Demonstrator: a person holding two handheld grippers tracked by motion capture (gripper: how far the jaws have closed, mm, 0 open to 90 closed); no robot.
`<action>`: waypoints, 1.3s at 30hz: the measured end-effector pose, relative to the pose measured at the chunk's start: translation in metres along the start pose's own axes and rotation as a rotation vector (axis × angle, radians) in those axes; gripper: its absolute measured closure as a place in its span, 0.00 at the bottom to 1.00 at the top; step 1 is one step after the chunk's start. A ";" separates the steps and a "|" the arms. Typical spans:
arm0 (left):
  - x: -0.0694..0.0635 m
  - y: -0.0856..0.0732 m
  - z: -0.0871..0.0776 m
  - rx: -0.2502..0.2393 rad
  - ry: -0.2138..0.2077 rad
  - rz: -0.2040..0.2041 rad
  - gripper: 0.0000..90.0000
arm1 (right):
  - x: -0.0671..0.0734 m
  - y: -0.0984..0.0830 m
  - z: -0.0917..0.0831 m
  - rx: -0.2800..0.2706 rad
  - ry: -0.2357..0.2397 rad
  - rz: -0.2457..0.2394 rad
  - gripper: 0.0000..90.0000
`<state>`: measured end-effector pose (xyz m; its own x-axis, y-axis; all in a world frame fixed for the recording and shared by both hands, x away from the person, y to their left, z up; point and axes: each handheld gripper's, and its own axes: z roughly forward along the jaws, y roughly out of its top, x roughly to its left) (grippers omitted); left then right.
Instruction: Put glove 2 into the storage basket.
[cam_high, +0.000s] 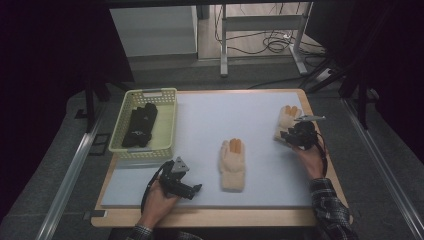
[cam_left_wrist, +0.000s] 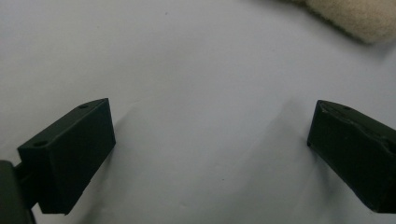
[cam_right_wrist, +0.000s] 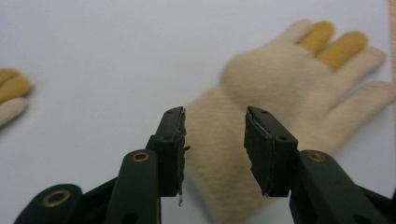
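Two cream knitted gloves with orange fingertips lie on the pale mat. One glove (cam_high: 233, 162) is in the middle, fingers pointing away. The other glove (cam_high: 287, 119) (cam_right_wrist: 275, 79) lies at the far right, and my right gripper (cam_high: 286, 137) (cam_right_wrist: 215, 140) is at its cuff. The jaws stand partly apart, one on each side of the cuff, which lies flat and unbunched between them. My left gripper (cam_high: 196, 189) (cam_left_wrist: 210, 130) rests open over bare mat near the front edge, left of the middle glove (cam_left_wrist: 355, 18), with nothing between its jaws.
A pale yellow basket (cam_high: 150, 94) at the table's back left holds black gloves (cam_high: 140, 125). The mat (cam_high: 220, 120) covers most of the wooden table. The middle glove's fingertips (cam_right_wrist: 11, 93) show at the left edge of the right gripper view.
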<state>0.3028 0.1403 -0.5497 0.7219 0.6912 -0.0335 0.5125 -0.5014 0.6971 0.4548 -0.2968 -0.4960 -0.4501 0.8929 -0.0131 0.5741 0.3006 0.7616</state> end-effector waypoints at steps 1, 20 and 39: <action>0.000 0.000 0.000 0.000 0.000 -0.001 0.01 | -0.002 0.001 0.001 -0.002 -0.006 0.011 0.64; 0.000 0.000 0.000 0.001 0.001 0.003 0.01 | -0.020 0.011 0.034 0.057 -0.035 0.064 0.94; 0.000 0.000 0.000 -0.001 0.001 -0.001 0.01 | 0.064 -0.019 -0.035 0.118 0.179 -0.149 0.91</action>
<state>0.3027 0.1401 -0.5499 0.7208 0.6923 -0.0338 0.5129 -0.4999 0.6979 0.3911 -0.2575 -0.4890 -0.6439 0.7651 0.0036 0.5633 0.4708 0.6790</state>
